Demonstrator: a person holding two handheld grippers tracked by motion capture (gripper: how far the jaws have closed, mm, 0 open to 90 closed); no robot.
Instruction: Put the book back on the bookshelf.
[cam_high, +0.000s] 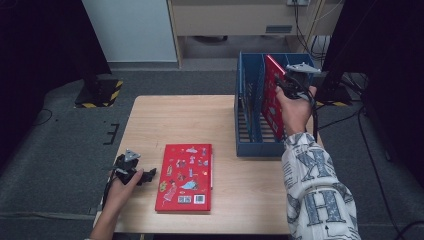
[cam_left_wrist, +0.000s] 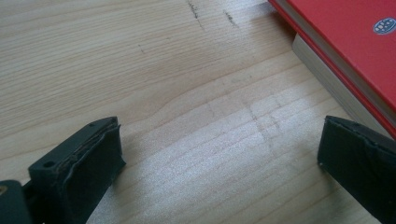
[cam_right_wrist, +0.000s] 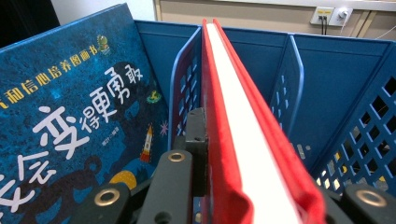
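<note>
Two hand-held grippers: we list them with their goods, left to right.
Left hand-held gripper (cam_high: 148, 175): we hold it low over the surface (cam_high: 200, 115), jaws spread wide with nothing between them, bare wood showing in the gap in its own view.
Flat red book (cam_high: 185, 177): it lies cover up near the front of the surface, just right of the left hand-held gripper; its near corner and white page block show at upper right in the left gripper view.
Blue rack (cam_high: 260, 147): it stands at the right rear of the surface, split by slotted dividers into upright bays.
Blue picture book (cam_right_wrist: 70, 126): it leans in the bay left of the one we are filling, as the right gripper view shows.
Upright red book (cam_high: 272, 97): clamped in the right hand-held gripper (cam_high: 286, 86), page edge toward the camera, it sits partly inside a middle bay of the rack.
Right hand-held gripper, state: closed on the upright red book's lower end.
Risk: we judge the book could catch on a divider or tip sideways if let go while leaning.
Risk, second: the flat red book may slide when we try to lift its edge.
Room: open wood left and behind the flat book; the bays are narrow, and the rack walls hem the right hand.
</note>
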